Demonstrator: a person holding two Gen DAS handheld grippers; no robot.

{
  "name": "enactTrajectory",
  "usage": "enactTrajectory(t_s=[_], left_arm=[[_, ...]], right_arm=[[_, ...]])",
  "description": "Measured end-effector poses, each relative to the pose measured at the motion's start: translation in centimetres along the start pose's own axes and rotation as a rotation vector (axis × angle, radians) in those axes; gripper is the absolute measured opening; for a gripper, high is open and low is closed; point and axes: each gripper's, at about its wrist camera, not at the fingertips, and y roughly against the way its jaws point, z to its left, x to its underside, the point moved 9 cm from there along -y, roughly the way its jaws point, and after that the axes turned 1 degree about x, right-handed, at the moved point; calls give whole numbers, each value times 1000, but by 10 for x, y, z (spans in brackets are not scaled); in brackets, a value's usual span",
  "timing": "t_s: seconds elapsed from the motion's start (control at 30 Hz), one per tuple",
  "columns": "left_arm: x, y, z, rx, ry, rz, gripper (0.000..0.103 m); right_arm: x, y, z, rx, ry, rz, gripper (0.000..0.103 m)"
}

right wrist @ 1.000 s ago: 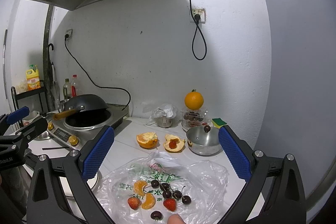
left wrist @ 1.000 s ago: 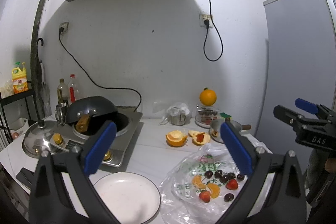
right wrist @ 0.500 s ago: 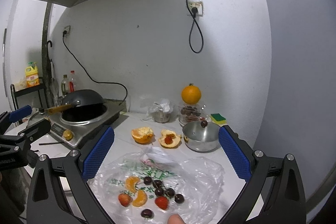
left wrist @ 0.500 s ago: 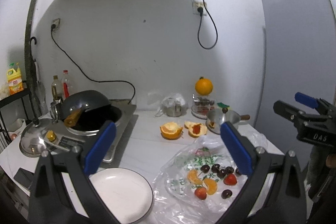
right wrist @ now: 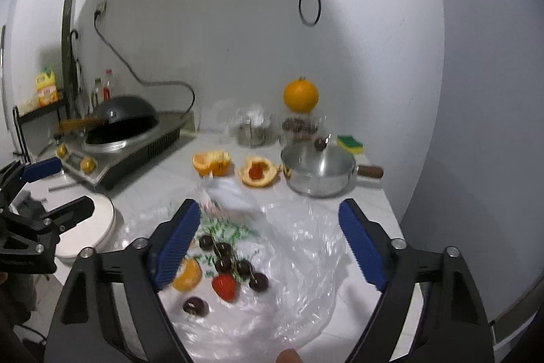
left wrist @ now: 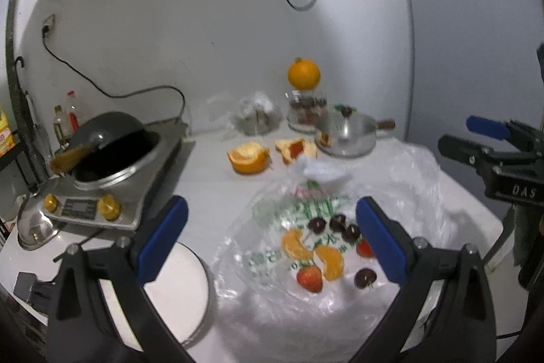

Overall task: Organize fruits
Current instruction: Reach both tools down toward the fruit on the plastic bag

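Note:
A clear plastic bag [left wrist: 401, 193] [right wrist: 306, 227] lies flat on the white counter with loose fruit on it: dark cherries [left wrist: 336, 223] [right wrist: 222, 249], strawberries [left wrist: 309, 278] [right wrist: 224, 286] and orange segments [left wrist: 329, 261] [right wrist: 187, 274]. My left gripper [left wrist: 272, 240] hovers open over the bag's left part, nothing between its pads. My right gripper [right wrist: 268, 245] hangs above the cherries; its jaws are closing, and the pads touch nothing. A white plate [left wrist: 183, 288] [right wrist: 91, 227] sits left of the bag.
Behind the bag are a peeled orange half [left wrist: 248, 157] [right wrist: 210, 162], a peel holding a strawberry [left wrist: 295, 148] [right wrist: 258, 172], a steel pot [left wrist: 346, 135] [right wrist: 318, 170] and a whole orange [left wrist: 303, 73] [right wrist: 301, 96] on a jar. A wok [left wrist: 112, 138] on its cooker stands left.
Both grippers have sunk and moved in toward the bag, so the fruit looks larger and nearer. The right gripper's pads stand closer together than before.

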Motion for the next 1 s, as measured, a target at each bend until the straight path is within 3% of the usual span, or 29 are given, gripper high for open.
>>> enactTrajectory(t_s=[0.17,0.23,0.33,0.43,0.53,0.77,0.87,1.0], left_arm=[[24,-24,-16,17,-30,68,100],[32,-32,-21,24,-40,92,99],[47,-45,-29,48,-52,149,88],[56,-55,-32,51,-55,180,86],[67,-67,-35,65,-53,223,74],[88,-84,-41,75,-63,296,71],[95,-90,-43,86,-69,326,56],[104,-97,-45,92,-85,360,52]], right_arm=[[20,-15,-5,-27,-9,46,85],[28,-20,-6,-39,-17,62,76],[40,-30,-7,-59,-22,95,69],[50,-36,-5,-85,-20,120,66],[56,-44,-1,-114,-10,138,54],[75,-66,7,-162,16,195,45],[85,-75,8,-172,23,224,44],[95,-86,7,-185,30,252,43]])
